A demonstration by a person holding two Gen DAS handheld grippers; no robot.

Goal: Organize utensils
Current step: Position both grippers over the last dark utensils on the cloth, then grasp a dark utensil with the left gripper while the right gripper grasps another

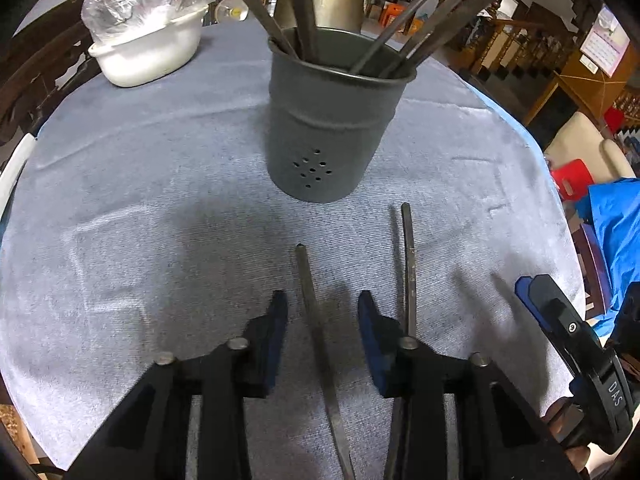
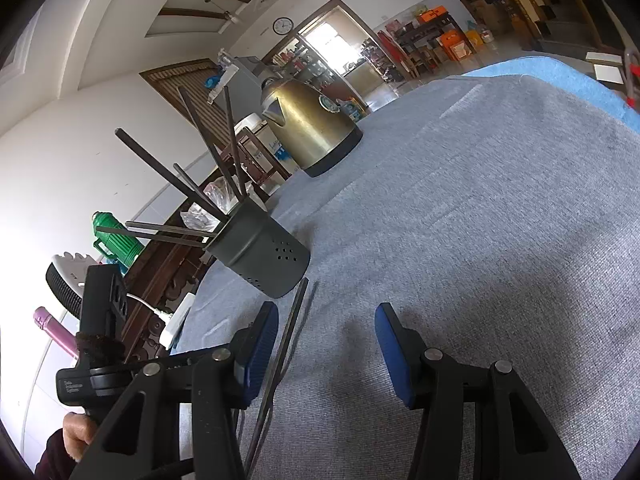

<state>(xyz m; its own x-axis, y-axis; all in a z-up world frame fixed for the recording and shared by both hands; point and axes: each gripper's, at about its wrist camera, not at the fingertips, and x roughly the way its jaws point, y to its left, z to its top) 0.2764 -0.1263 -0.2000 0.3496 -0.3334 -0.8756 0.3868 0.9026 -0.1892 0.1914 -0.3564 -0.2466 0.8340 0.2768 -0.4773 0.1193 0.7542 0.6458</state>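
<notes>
A grey perforated metal cup [image 1: 332, 120] stands on the grey cloth with several dark chopsticks [image 1: 404, 28] leaning in it; it also shows in the right wrist view [image 2: 260, 256]. Two loose chopsticks lie on the cloth in front of it. My left gripper [image 1: 322, 312] is open, its fingers on either side of one chopstick [image 1: 310, 292]. The other chopstick [image 1: 409, 264] lies just right of it. My right gripper [image 2: 326, 336] is open and empty, with a chopstick [image 2: 288, 336] lying close to its left finger. The right gripper also shows at the left wrist view's right edge [image 1: 560, 320].
A brass kettle [image 2: 308, 124] stands behind the cup. A white bowl with a plastic bag [image 1: 148, 40] sits at the far left of the table. The grey tablecloth [image 1: 140, 200] covers the round table; chairs and furniture surround it.
</notes>
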